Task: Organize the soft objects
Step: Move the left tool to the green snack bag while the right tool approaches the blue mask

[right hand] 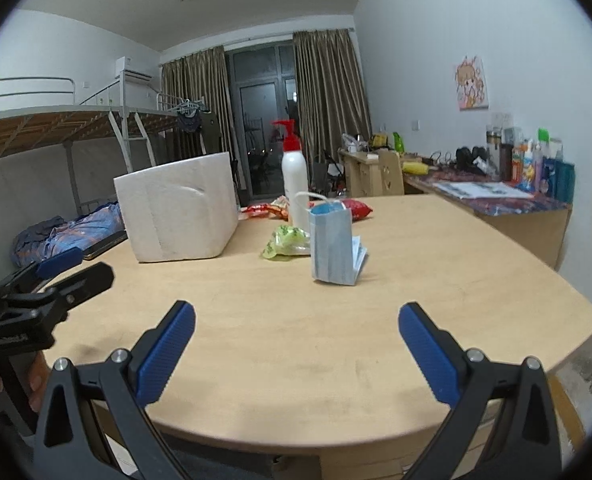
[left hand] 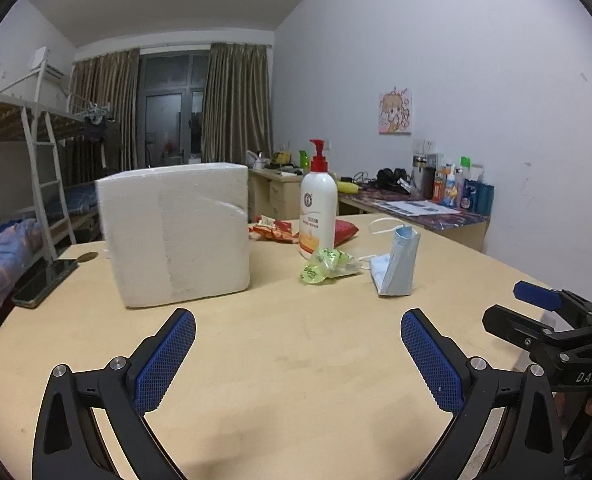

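Both grippers hover low over the pale, smooth wooden table [left hand: 280, 360], holding nothing. The left gripper [left hand: 297, 356] has its ribbed blue pads spread wide, and so does the right gripper [right hand: 297, 354]. Ahead, near the table's middle, a folded blue pleated face mask [right hand: 331, 248] stands propped upright, its white ear loops trailing. Just beside it lies a crinkly green plastic wrapper [left hand: 325, 266], in front of a glossy white pump bottle [left hand: 317, 216]. A rough white foam box [left hand: 176, 232] sits to the left

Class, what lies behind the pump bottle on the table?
Behind the pump bottle lie red snack packets, partly hidden by it. Whatever sits directly behind its body is covered.
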A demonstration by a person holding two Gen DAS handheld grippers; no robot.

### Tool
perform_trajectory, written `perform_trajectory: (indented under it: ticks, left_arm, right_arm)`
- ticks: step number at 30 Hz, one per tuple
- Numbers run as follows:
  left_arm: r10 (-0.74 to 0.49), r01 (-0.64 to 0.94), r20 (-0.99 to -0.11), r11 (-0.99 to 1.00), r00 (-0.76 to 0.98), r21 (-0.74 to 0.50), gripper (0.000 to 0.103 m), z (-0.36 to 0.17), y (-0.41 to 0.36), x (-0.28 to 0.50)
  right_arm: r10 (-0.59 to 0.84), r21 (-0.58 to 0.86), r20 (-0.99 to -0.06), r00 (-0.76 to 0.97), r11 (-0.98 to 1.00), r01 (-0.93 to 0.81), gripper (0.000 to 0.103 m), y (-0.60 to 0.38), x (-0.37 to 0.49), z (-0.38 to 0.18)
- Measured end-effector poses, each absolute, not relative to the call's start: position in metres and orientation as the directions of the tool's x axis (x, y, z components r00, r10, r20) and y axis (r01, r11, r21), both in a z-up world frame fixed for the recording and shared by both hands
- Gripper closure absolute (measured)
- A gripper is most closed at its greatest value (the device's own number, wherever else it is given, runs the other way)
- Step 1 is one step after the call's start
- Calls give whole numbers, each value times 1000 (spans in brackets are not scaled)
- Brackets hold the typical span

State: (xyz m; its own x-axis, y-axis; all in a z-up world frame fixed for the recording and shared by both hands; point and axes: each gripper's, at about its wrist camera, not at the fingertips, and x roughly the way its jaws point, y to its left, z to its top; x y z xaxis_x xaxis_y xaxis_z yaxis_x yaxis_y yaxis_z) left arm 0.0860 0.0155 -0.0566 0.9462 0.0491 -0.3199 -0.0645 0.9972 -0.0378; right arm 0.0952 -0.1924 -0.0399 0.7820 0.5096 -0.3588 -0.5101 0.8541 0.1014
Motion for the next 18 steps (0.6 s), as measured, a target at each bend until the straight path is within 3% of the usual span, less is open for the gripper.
perform_trajectory:
  ticks: [18]
  left_arm:
    - [-64, 44, -482, 998, 874, -53, 0, -52, 21, 189]
  right_arm:
    - [486, 94, -481, 730, 856, -507, 4, -179, 179, -39]
